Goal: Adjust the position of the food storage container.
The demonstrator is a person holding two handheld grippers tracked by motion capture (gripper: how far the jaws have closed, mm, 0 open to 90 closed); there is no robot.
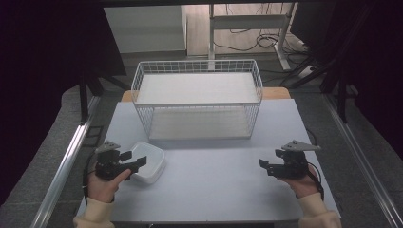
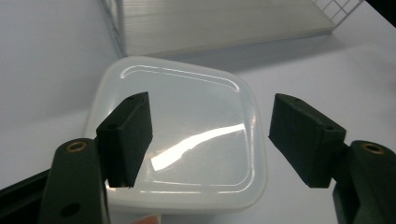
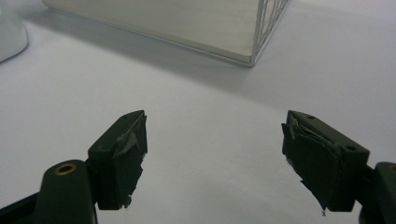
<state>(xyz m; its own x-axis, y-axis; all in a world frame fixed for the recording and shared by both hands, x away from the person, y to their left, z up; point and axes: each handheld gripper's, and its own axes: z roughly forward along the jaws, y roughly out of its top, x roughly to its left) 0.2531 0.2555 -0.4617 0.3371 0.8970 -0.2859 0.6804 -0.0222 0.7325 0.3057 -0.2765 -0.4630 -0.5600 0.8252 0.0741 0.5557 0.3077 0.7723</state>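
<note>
Nothing is gripped yet: the translucent lidded container lies flat on the bench at its left front, and the left tool hangs right over it with jaws spread wide, one jaw above the lid's near-left part and the other out past its right edge, as the left gripper view shows. No jaw can be seen pressing on the plastic. The likely job, judged from the layout, is to lift this container and carry it to the white wire basket standing behind it, so all of the work is left — the closing, the lift, the transfer. The right tool is also spread and holds nothing, hovering over bare bench at the right front, well apart from the container. As for room: the container sits near the bench's left edge, with open surface to its right and only a short gap to the basket's front wall. The basket's tall wire rim is the main edge to clear — a carried container would have to rise above it before going in. The wide middle of the bench between the two tools is free for moving.
</note>
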